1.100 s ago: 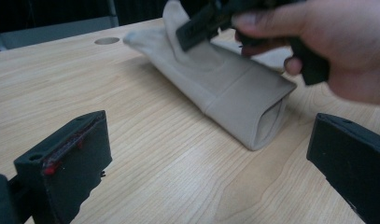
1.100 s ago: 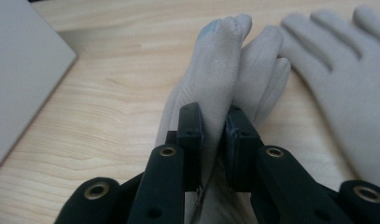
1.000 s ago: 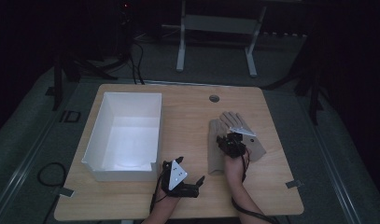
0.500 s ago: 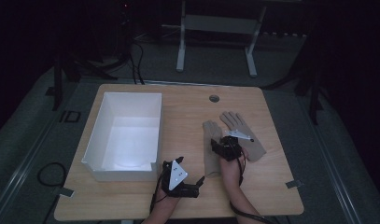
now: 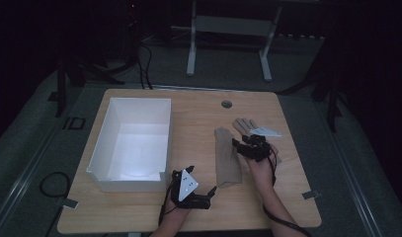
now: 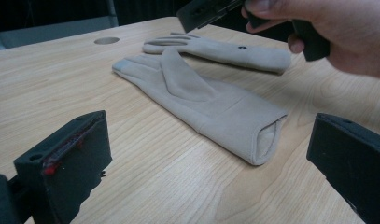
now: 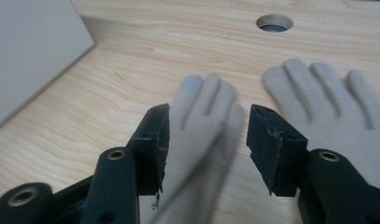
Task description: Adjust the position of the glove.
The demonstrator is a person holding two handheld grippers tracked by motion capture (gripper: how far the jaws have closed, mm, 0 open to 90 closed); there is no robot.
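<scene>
**A:** What does the high view show?

**B:** A pale wooden tabletop (image 5: 139,212) in a dark room. A white open box (image 5: 132,143) sits on its left half. To its right lie two beige gloves side by side: the near glove (image 5: 226,158) with its cuff toward the person, the far glove (image 5: 244,126) partly under the right hand. The right claw (image 5: 244,147) hovers over the near glove's right edge. The left claw (image 5: 208,195) rests low near the front edge, just short of the near glove's cuff.

**A:** And the left gripper view?

**B:** The left claw (image 6: 206,158) stands wide open with nothing between its jaws. The near glove (image 6: 197,100) lies flat ahead, open cuff facing the camera, fingers pointing away. The far glove (image 6: 220,49) lies behind it, and the right hand (image 6: 327,35) hangs above.

**A:** The right gripper view?

**B:** The right claw (image 7: 206,140) is about half open; its jaws have just been opening. The near glove (image 7: 201,116) shows blurred in the gap below, not pinched. The far glove (image 7: 327,93) spreads its fingers at right, below a round hole (image 7: 274,22) in the tabletop.

**A:** How would a glove handle?

**B:** By my judgement light, soft and limp, likely to drape and fold when lifted. The fabric looks matte, so not slippery. The doubled cuff hem or the palm's middle seems the firmest place to pinch.
</scene>
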